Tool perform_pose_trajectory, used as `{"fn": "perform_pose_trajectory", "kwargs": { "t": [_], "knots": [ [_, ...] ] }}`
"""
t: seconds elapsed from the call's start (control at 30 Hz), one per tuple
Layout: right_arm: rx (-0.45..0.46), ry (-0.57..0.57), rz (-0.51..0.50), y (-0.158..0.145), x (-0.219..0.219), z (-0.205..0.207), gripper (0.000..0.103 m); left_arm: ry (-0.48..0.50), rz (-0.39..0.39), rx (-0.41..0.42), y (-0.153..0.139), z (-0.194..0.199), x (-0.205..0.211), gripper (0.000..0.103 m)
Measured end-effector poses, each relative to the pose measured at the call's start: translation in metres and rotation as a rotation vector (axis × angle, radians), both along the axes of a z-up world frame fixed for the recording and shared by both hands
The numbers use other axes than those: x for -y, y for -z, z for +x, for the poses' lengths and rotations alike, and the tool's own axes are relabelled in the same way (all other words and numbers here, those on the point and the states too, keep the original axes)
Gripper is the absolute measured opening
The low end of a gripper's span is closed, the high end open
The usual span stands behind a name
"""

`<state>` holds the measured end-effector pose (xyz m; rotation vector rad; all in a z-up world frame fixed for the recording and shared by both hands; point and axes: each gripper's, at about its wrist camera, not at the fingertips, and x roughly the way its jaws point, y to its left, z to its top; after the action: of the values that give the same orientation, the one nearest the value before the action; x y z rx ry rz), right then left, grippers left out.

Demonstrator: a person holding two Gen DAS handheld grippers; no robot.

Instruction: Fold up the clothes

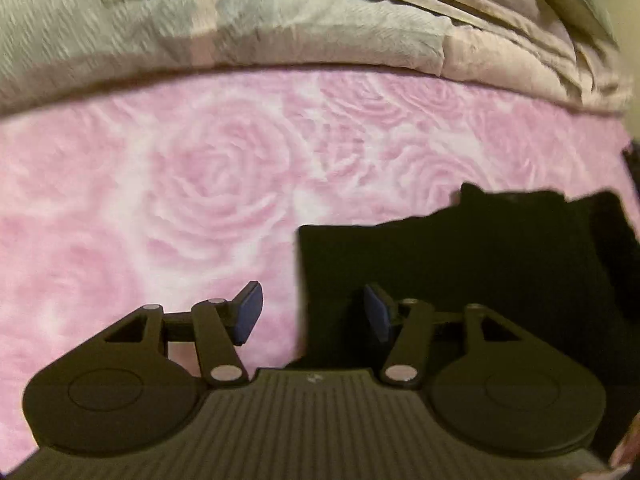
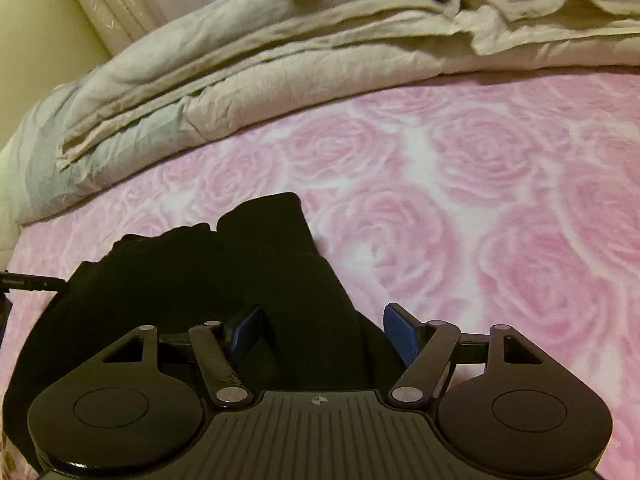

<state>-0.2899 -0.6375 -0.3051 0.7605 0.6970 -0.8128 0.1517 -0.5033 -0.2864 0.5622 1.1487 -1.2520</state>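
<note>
A black garment [image 1: 472, 264] lies folded on the pink rose-patterned bedspread [image 1: 200, 184]. In the left wrist view it fills the lower right, and its left edge runs up between my fingers. My left gripper [image 1: 314, 312] is open and empty, just above that edge. In the right wrist view the black garment [image 2: 224, 272] lies at lower left, and a raised fold of it runs between the jaws. My right gripper [image 2: 324, 332] is open around that fold, not closed on it.
A rumpled beige and grey duvet [image 2: 248, 64] is piled along the far side of the bed, also in the left wrist view [image 1: 280, 20]. A pale wall [image 2: 36, 32] stands at far left. A black cable [image 2: 28, 282] lies at the left edge.
</note>
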Motion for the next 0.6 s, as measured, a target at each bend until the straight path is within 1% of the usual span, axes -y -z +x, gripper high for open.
{"fn": "perform_pose_trajectory", "kwargs": {
  "t": [0.03, 0.07, 0.1, 0.13, 0.2, 0.3, 0.33, 0.4, 0.43, 0.47, 0.5, 0.53, 0.57, 0.6],
  "knots": [
    [0.004, 0.009, 0.019, 0.002, 0.002, 0.000, 0.064, -0.006, 0.017, -0.049, 0.006, 0.001, 0.002, 0.037],
    [0.007, 0.019, 0.038, 0.003, 0.005, -0.001, 0.032, -0.006, 0.029, -0.085, 0.009, 0.002, 0.003, 0.017],
    [0.011, 0.029, 0.058, 0.004, 0.007, -0.002, 0.005, -0.001, 0.031, -0.097, 0.009, 0.001, 0.004, 0.011],
    [0.015, 0.038, 0.077, 0.006, 0.010, -0.002, 0.005, 0.004, 0.022, -0.104, 0.005, 0.001, 0.003, 0.006],
    [0.072, 0.091, 0.113, 0.007, 0.014, -0.012, 0.005, -0.011, -0.048, -0.083, -0.017, 0.009, -0.005, 0.006],
    [0.160, 0.172, 0.166, 0.009, 0.021, -0.028, 0.006, -0.052, -0.096, -0.077, -0.032, 0.022, -0.017, 0.007],
    [0.190, 0.199, 0.184, 0.010, 0.024, -0.033, 0.006, -0.060, -0.100, -0.074, -0.034, 0.025, -0.019, 0.007],
    [0.230, 0.215, 0.232, 0.016, 0.029, -0.030, 0.006, -0.055, -0.079, -0.066, -0.028, 0.023, -0.020, 0.007],
    [0.250, 0.223, 0.257, 0.020, 0.032, -0.028, 0.006, -0.055, -0.082, -0.064, -0.028, 0.023, -0.021, 0.007],
    [0.270, 0.230, 0.281, 0.023, 0.035, -0.026, 0.006, -0.058, -0.104, -0.065, -0.035, 0.022, -0.025, 0.007],
    [0.304, 0.206, 0.281, 0.017, 0.034, -0.025, 0.005, -0.061, -0.125, -0.067, -0.042, 0.022, -0.028, 0.007],
    [0.302, 0.186, 0.262, 0.012, 0.034, -0.026, 0.005, -0.059, -0.140, -0.062, -0.047, 0.022, -0.032, 0.007],
    [0.297, 0.167, 0.242, 0.006, 0.033, -0.027, 0.005, -0.056, -0.135, -0.052, -0.048, 0.023, -0.034, 0.007],
    [0.291, 0.186, 0.254, 0.011, 0.036, -0.031, 0.006, -0.064, -0.114, -0.051, -0.043, 0.025, -0.035, 0.007]
  ]
}}
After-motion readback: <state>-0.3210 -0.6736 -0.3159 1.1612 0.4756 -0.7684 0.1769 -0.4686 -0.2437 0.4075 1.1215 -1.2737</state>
